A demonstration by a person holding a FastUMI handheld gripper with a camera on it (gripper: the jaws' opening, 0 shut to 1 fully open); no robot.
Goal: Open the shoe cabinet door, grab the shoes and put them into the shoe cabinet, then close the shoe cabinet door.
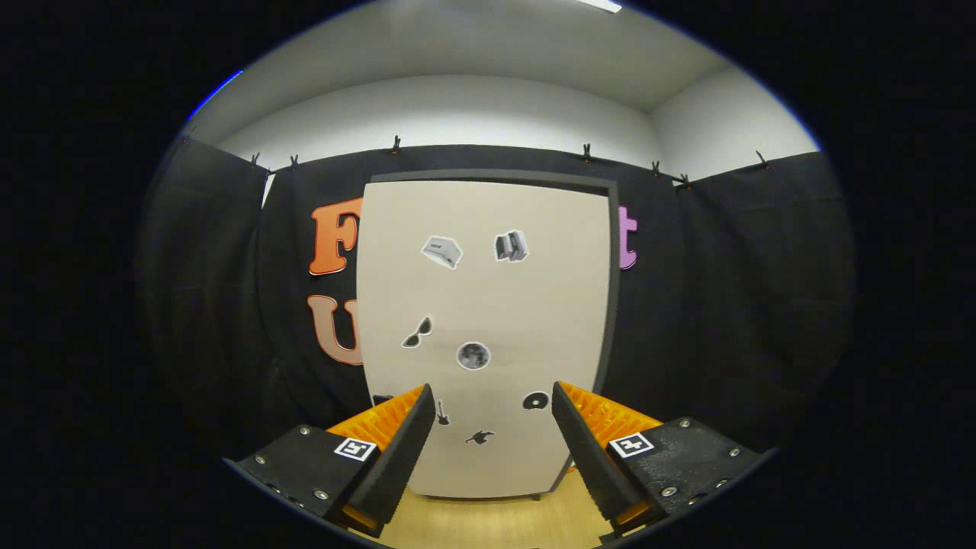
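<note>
Gripper spread wide, pinching nothing, aimed straight at shoe cabinet door at 12 o'clock beyond fingers. Door shut flush in dark frame, stickers dotted over panel. Shoes nowhere in sight; scene fits door awaiting opening or closed again with shoes inside, cannot tell which. No handle visible, so any pull needs hook on free edge, likely 3 o'clock side. Wooden floor at 6 o'clock, black cloth either flank; swing room looks ample

Hand-held gripper: screws, square markers
</note>
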